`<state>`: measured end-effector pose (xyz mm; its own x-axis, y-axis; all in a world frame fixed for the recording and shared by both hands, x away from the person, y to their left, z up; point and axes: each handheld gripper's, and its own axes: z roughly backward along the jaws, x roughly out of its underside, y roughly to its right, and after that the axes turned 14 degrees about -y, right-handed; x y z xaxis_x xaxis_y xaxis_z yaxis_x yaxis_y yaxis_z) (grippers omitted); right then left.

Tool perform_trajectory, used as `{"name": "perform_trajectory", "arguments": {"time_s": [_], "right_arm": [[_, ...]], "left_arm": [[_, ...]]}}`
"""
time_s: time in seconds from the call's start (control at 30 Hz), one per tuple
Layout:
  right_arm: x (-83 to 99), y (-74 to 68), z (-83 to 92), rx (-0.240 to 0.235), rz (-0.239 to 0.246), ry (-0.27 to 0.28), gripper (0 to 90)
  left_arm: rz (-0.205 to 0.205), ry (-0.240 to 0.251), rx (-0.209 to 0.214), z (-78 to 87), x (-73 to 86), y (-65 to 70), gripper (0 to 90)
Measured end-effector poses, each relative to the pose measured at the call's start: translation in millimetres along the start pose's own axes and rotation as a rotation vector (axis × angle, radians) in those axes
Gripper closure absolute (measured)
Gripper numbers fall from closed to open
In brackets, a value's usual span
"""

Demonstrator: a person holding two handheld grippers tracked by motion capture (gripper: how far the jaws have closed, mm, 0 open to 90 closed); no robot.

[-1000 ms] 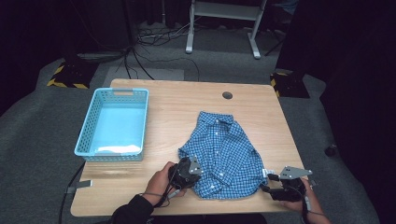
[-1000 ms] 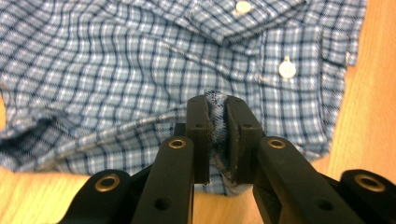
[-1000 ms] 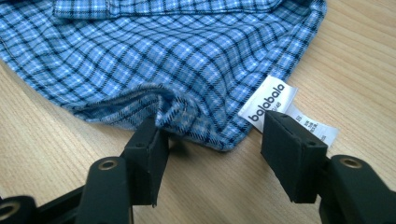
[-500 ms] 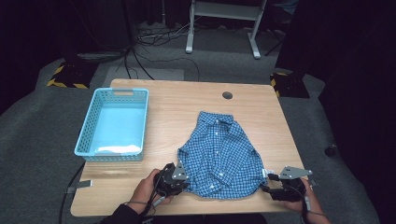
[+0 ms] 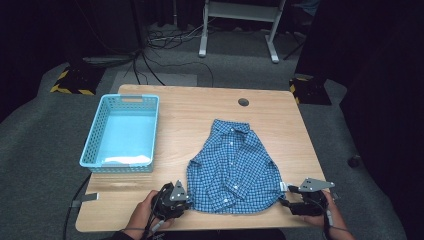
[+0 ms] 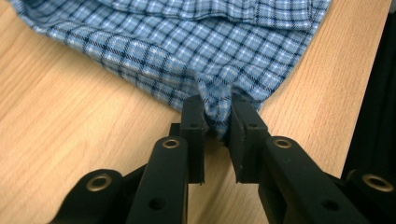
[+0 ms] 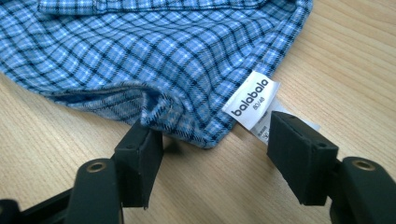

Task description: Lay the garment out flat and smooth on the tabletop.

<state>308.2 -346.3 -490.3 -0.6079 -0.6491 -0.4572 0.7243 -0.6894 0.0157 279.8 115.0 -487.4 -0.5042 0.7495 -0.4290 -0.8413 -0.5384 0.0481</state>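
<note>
A blue checked shirt (image 5: 232,165) lies flat, collar away from me, on the wooden table (image 5: 190,105). My left gripper (image 5: 188,202) is at the shirt's near left hem. In the left gripper view the left gripper (image 6: 217,105) has a bunched fold of the shirt (image 6: 210,46) pinched between its jaws, which have just been opening slightly. My right gripper (image 5: 286,193) is at the near right corner. Its jaws (image 7: 212,126) stand wide and have just been opening. The shirt (image 7: 140,51) corner with its white label (image 7: 252,100) lies between them untouched.
A light blue plastic basket (image 5: 87,150) stands at the left of the table with something pale in its bottom. A round cable hole (image 5: 243,102) sits near the far edge. Both hands are close to the table's near edge.
My left gripper has moved left and toward the near edge, drawing the shirt's lower left hem out flat. The right gripper has stayed in place.
</note>
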Motion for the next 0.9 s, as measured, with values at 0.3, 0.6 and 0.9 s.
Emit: {"name": "perform_trajectory", "arguments": {"time_s": [0.3,0.6,0.9], "right_arm": [[0.4,0.1,1.0,0.012,0.002,-0.007,34.0],[-1.5,-3.1,6.3,0.03,0.017,-0.043,26.6],[-0.5,-7.2,26.8,0.042,0.035,-0.024,18.7]], "left_arm": [[0.065,0.011,0.016,9.6,21.5,-2.5,64.6],[0.153,0.079,-0.044,14.3,25.5,-8.6,40.2],[0.105,0.11,-0.057,10.4,5.7,-8.9,31.9]]}}
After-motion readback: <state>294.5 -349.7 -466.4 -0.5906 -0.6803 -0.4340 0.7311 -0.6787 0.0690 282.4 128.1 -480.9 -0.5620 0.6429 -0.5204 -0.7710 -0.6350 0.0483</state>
